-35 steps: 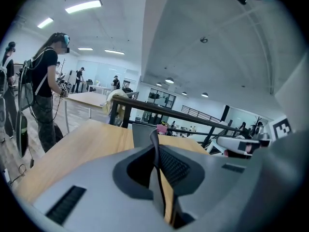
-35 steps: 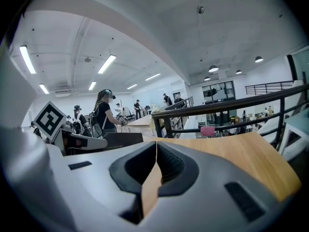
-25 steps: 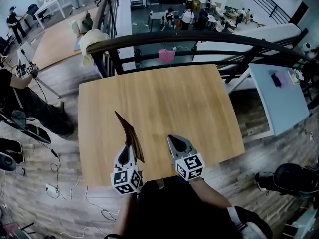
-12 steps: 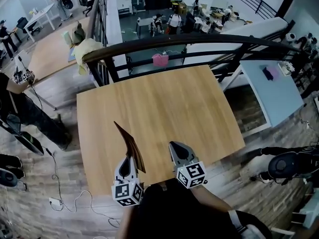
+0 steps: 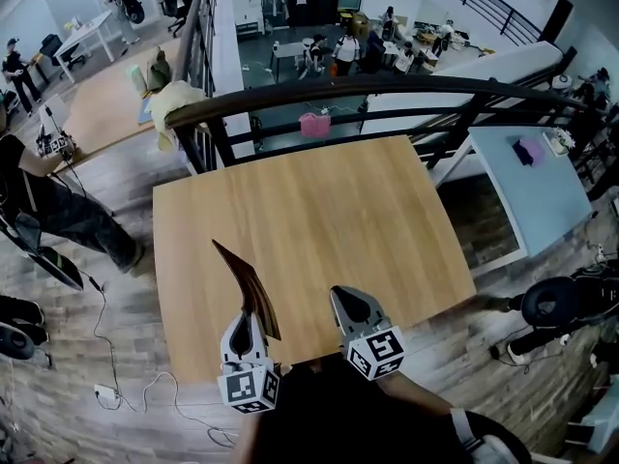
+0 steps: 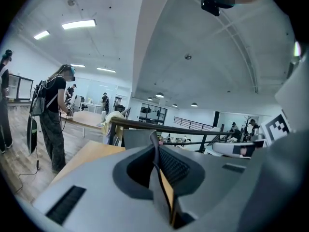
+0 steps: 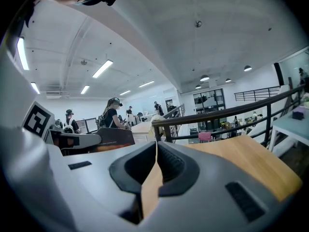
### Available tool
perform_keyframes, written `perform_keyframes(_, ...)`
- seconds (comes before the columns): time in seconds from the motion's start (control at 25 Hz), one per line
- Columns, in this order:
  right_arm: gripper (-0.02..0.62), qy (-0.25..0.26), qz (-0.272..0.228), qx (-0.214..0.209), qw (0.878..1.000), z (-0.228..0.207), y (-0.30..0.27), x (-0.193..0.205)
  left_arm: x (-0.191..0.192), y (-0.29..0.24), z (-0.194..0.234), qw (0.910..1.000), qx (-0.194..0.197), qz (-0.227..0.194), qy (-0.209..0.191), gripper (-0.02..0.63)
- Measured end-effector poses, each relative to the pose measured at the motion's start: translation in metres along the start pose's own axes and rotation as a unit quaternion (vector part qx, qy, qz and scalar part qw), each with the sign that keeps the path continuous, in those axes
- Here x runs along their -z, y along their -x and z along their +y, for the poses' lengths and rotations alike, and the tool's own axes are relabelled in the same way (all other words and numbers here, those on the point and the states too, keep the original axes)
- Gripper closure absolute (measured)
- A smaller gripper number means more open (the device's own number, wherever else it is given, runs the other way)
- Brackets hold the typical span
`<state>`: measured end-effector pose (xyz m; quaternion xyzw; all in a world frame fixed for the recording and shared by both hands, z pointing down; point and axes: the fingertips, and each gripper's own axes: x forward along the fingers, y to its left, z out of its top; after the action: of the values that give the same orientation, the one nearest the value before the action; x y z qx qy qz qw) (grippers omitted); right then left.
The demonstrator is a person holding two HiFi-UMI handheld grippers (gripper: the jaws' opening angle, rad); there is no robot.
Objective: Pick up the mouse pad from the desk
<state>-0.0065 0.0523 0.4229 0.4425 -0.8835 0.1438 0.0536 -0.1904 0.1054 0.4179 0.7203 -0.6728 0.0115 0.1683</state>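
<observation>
The mouse pad [image 5: 245,281] is a thin dark sheet with a brownish underside. It hangs edge-up in the air over the near left part of the wooden desk [image 5: 309,201], with my left gripper [image 5: 249,309] shut on its near corner. In the left gripper view the pad [image 6: 164,187] runs edge-on between the closed jaws of that gripper [image 6: 155,151]. My right gripper [image 5: 341,294] hovers beside it to the right, apart from the pad, shut with nothing held. In the right gripper view the tips of this gripper [image 7: 156,146] meet over the desk [image 7: 241,161].
A dark railing [image 5: 368,90] runs behind the desk's far edge, with a lower floor beyond. A light blue table [image 5: 537,177] stands to the right. A person [image 5: 44,201] stands at the left, with cables [image 5: 126,375] on the floor.
Both grippers have risen slightly above the desk's near edge. The pad stays in the left gripper and has lifted with it.
</observation>
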Motion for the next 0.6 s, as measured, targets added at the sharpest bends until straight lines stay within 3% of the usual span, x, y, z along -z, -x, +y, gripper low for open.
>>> perform_keyframes(0.6, 0.565, 0.019, -0.003, -0.014, 1.000, -0.002, 0.006, -0.005, 0.005, -0.011, -0.015, 1.0000, 0.001, -0.004, 0.001, 0.563)
